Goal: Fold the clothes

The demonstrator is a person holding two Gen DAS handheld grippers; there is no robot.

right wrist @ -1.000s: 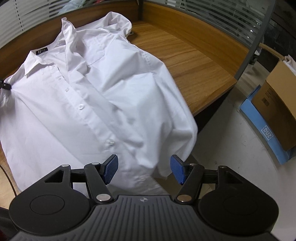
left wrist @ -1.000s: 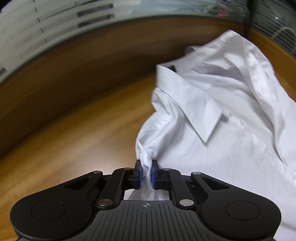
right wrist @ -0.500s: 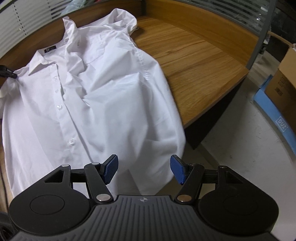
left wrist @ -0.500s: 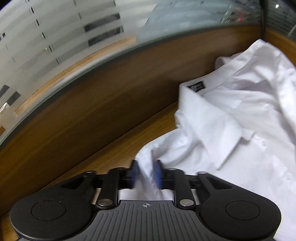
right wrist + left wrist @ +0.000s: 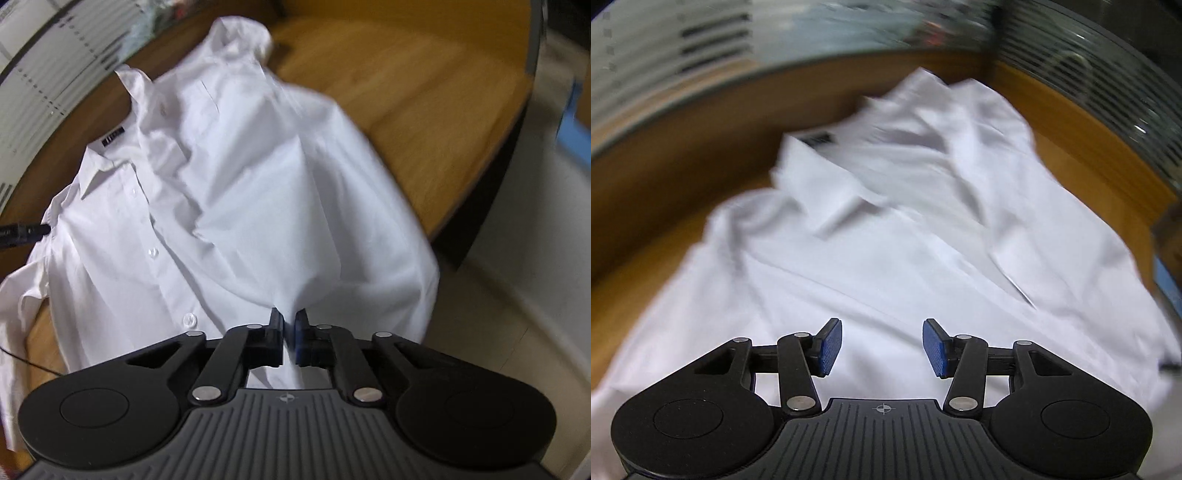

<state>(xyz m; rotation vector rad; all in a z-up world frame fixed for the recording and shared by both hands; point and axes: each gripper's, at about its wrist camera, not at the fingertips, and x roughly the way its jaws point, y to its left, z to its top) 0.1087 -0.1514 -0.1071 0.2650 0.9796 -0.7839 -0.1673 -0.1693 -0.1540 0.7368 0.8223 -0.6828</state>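
Observation:
A white button-up shirt (image 5: 886, 240) lies spread and rumpled on a wooden desk (image 5: 683, 236), collar toward the back wall. My left gripper (image 5: 882, 345) is open and empty, just above the shirt's left side. In the right wrist view the shirt (image 5: 240, 184) drapes over the desk's front edge. My right gripper (image 5: 289, 332) is shut on a pinch of the shirt's lower hem area. The left gripper's tip (image 5: 26, 232) shows at the shirt's shoulder.
A wooden partition with frosted glass (image 5: 683, 55) runs behind the desk. Bare desk top (image 5: 424, 92) lies to the right of the shirt. The desk's front edge drops to a pale floor (image 5: 517, 295). A blue box (image 5: 572, 122) stands at far right.
My left gripper let go of the shirt's shoulder edge and opened, swinging over the shirt. My right gripper moved in and closed on the shirt's lower fabric.

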